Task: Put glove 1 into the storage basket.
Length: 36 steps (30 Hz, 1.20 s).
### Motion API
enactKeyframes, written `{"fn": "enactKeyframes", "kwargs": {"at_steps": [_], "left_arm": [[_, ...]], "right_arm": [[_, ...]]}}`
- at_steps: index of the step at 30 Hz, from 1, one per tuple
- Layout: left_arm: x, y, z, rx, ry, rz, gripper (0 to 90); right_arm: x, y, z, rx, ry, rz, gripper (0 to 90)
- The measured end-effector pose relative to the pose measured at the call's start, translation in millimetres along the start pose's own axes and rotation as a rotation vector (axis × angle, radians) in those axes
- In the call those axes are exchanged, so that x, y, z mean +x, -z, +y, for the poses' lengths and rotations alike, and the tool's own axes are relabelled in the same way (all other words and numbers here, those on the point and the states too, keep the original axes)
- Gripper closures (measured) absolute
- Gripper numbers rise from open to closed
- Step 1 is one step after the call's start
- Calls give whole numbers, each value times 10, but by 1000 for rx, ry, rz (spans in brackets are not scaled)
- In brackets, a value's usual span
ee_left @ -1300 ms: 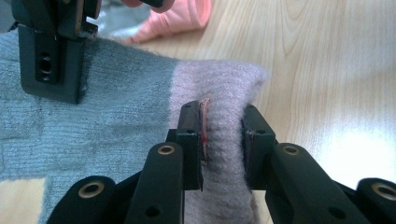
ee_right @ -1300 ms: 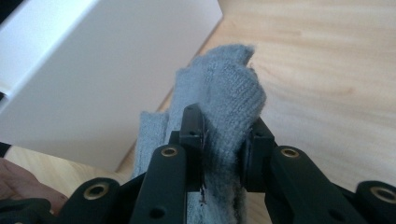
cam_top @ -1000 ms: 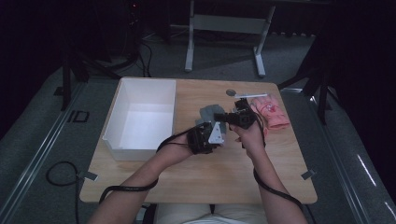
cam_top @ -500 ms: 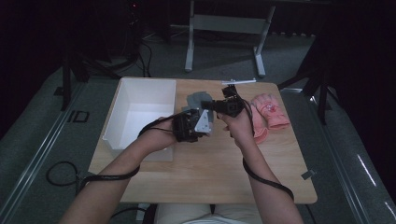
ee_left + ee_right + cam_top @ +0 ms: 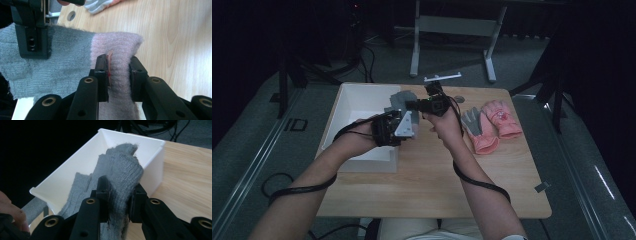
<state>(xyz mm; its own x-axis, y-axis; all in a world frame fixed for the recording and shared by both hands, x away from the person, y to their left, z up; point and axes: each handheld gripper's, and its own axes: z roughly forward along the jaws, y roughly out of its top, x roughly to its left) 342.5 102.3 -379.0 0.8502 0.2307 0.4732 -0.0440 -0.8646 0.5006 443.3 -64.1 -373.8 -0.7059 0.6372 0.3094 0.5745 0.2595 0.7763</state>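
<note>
Both grippers are held raised and close together, the left gripper and right gripper clamped shut.

This looks like a lab or recording room set up for tests, not a home. A light wooden tabletop with rounded corners stands alone on grey carpet, with dark surroundings beyond it. Black cables run across the floor, and a grey metal stand on two feet stands behind the tabletop.
</note>
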Motion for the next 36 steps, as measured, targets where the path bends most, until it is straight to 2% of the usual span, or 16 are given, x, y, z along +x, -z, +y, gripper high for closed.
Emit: {"fn": "enactKeyframes", "kwargs": {"at_steps": [6, 14, 19, 22, 26, 31, 34, 36], "left_arm": [[43, 109, -221, 32, 28, -5, 734], [113, 240, -626, 88, 72, -48, 734], [128, 222, -849, 86, 75, -71, 734], [135, 137, -947, 84, 55, -84, 735], [108, -32, -1025, 107, 22, -108, 736], [59, -234, -1074, 164, -31, -111, 737], [29, -353, -1077, 203, -76, -107, 737], [26, -415, -1076, 219, -83, -112, 738]], "right_arm": [[170, -247, 69, 19, 14, 17, 748], [420, -662, 101, 53, 21, 53, 748], [499, -863, 70, 68, 14, 62, 748], [474, -971, 38, 87, -5, 50, 748], [438, -1114, -24, 128, -2, 19, 749], [383, -1277, -86, 187, -8, -21, 748], [372, -1347, -95, 219, -35, -55, 746], [403, -1389, -79, 246, -11, -82, 741]]}}
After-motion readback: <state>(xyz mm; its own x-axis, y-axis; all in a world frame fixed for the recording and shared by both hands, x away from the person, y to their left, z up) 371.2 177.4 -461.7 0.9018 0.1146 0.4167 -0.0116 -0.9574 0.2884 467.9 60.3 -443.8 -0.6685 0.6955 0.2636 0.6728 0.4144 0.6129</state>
